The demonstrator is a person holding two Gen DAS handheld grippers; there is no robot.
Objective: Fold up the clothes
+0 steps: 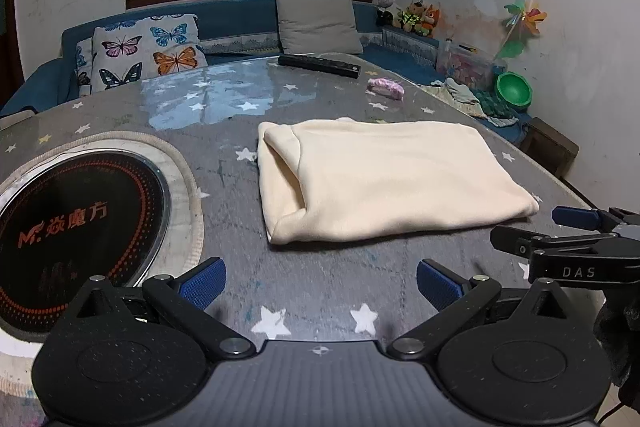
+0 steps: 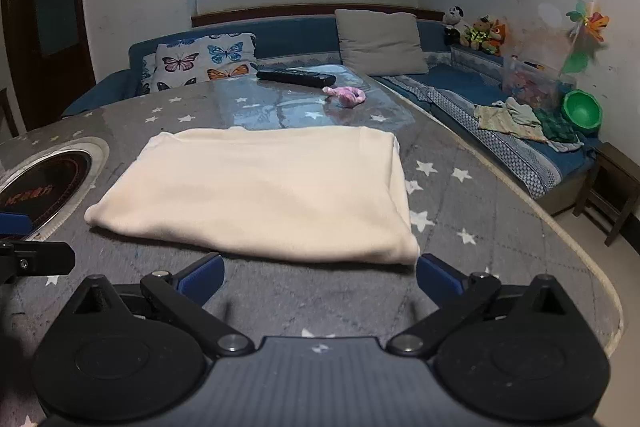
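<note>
A cream garment [image 1: 384, 175] lies folded into a flat rectangle on the grey star-patterned table [image 1: 320, 287]; it also shows in the right wrist view [image 2: 260, 191]. My left gripper [image 1: 320, 281] is open and empty, just short of the garment's near edge. My right gripper [image 2: 320, 277] is open and empty, close to the garment's near right corner. The right gripper also shows at the right edge of the left wrist view [image 1: 560, 231]. One left-gripper finger [image 2: 16, 223] shows at the left edge of the right wrist view.
A round black induction cooktop [image 1: 68, 223] is set into the table at the left. A black remote [image 1: 320, 66] and a small pink item [image 1: 386, 88] lie at the far end. A blue sofa [image 2: 500, 131] with cushions, loose clothes and a green bowl runs behind and to the right.
</note>
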